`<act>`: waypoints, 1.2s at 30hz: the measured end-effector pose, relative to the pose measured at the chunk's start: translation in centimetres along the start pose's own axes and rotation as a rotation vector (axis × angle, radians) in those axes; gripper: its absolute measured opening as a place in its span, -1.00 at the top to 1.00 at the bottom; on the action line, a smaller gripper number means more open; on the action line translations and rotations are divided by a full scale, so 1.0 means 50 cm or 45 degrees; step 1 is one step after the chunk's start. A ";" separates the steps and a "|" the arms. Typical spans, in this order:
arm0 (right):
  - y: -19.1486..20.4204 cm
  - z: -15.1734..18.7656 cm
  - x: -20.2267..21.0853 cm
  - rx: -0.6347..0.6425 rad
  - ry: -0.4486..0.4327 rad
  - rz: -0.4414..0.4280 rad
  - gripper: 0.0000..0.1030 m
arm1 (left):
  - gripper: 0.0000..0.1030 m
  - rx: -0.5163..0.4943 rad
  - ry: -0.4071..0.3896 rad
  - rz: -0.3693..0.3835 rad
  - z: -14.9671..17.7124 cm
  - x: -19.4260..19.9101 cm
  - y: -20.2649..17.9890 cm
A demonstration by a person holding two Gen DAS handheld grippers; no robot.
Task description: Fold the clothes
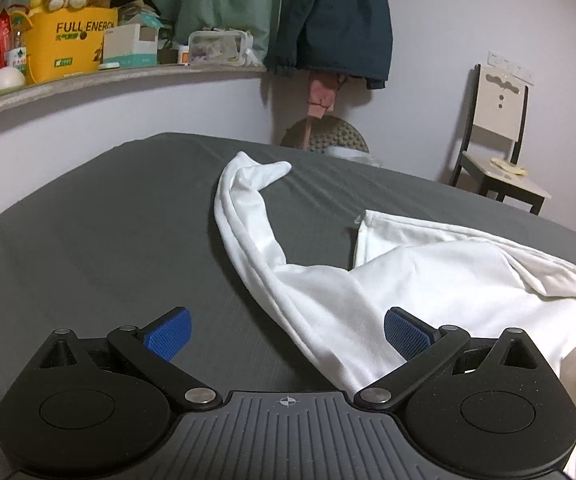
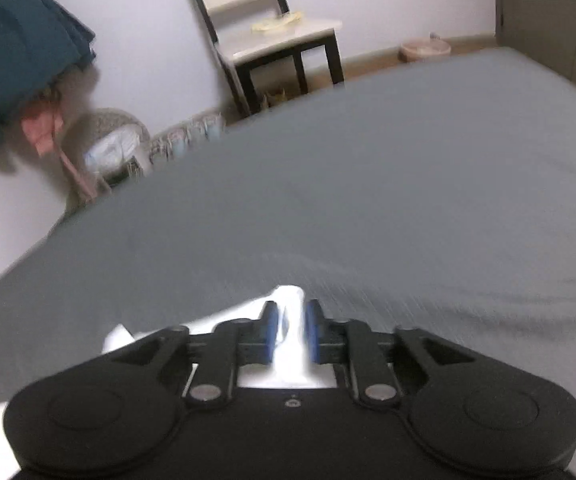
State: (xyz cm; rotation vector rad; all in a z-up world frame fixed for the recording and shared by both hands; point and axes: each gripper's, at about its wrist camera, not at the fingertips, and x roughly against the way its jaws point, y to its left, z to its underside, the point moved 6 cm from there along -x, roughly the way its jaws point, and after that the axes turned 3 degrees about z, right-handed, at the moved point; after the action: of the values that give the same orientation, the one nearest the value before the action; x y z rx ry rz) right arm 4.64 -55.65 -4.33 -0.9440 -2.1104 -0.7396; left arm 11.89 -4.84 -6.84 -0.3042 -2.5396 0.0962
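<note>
A white garment (image 1: 428,280) lies crumpled on the grey bed sheet (image 1: 108,232), one long sleeve (image 1: 248,200) stretching toward the far edge. My left gripper (image 1: 286,334) hovers just above the sheet at the garment's near edge, jaws wide open, the cloth passing between the blue pads (image 1: 406,334) without being held. In the right wrist view, which is motion-blurred, my right gripper (image 2: 291,326) is shut on a fold of the white garment (image 2: 290,304), with more white cloth trailing below at the lower left. The sheet (image 2: 368,180) stretches ahead of it.
A shelf (image 1: 88,78) on the wall holds a yellow box, cartons and a plush toy. A dark jacket (image 1: 336,20) hangs at the far corner above a round basket (image 1: 328,136). A chair (image 1: 496,148) stands beyond the bed's far right side.
</note>
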 end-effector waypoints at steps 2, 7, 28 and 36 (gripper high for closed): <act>0.017 0.001 0.038 0.116 -0.112 -0.065 0.18 | -1.00 0.016 0.000 0.005 -0.002 0.000 0.001; 0.187 0.079 0.106 0.599 -0.095 -0.422 -0.11 | -1.00 0.026 -0.013 0.016 -0.003 0.003 -0.004; -0.449 0.211 0.293 -0.851 -0.380 0.273 0.91 | -1.00 0.125 -0.076 0.049 -0.029 0.019 0.015; -0.444 0.181 0.362 -0.748 -0.554 0.240 0.93 | -1.00 0.146 -0.081 0.029 -0.034 0.021 0.021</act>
State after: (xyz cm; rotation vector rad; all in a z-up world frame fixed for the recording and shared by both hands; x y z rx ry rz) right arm -25.10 -54.68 -0.30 -1.7254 -2.1498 -1.1690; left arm 12.16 -3.59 -5.02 -0.2888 -2.5819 0.2628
